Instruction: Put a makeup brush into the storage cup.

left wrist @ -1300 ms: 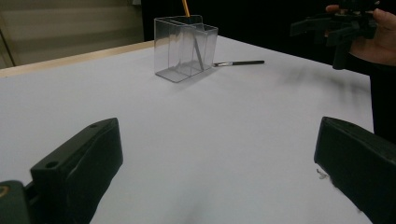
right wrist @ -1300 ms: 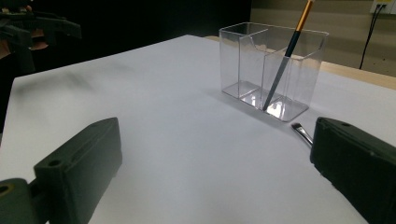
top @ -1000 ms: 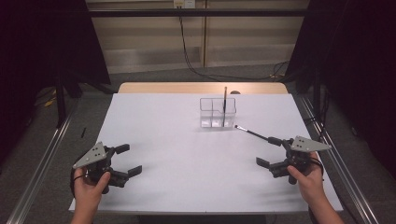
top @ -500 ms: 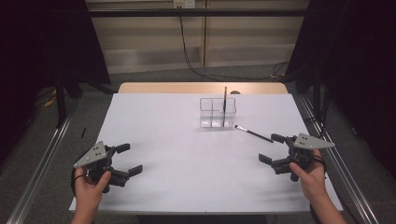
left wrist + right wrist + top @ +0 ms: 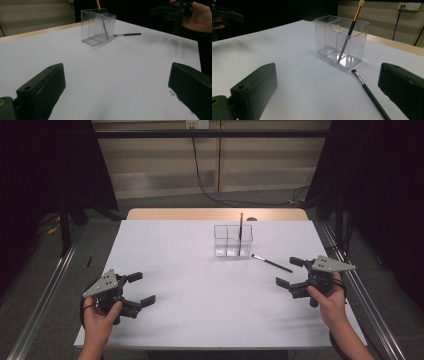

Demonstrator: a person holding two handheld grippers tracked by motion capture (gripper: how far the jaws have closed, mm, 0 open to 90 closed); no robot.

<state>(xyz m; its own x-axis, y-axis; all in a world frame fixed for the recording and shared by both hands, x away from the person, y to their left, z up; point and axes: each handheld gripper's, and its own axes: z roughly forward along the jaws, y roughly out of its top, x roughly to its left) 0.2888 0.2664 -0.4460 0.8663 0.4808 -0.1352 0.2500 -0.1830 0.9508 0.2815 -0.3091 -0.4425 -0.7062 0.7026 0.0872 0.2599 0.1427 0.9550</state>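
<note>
On a white-covered table (image 5: 200, 285), seen from the high view, a clear plastic organiser (image 5: 233, 240) with divided compartments stands toward twelve o'clock, slightly right of centre. One makeup brush (image 5: 240, 231) leans inside its right-hand compartment, pale tip up. A second, thin black brush (image 5: 271, 263) lies flat on the table just beside the organiser, at about four o'clock from it, bristle end nearest the box. At roughly four o'clock on the table, the right gripper (image 5: 294, 277) is held in a hand, jaws spread wide and gripping nothing; the loose brush lies near it, apart from both jaws. At about eight o'clock, the left gripper (image 5: 141, 289) is likewise held with jaws wide apart and empty, well away from the organiser.
</note>
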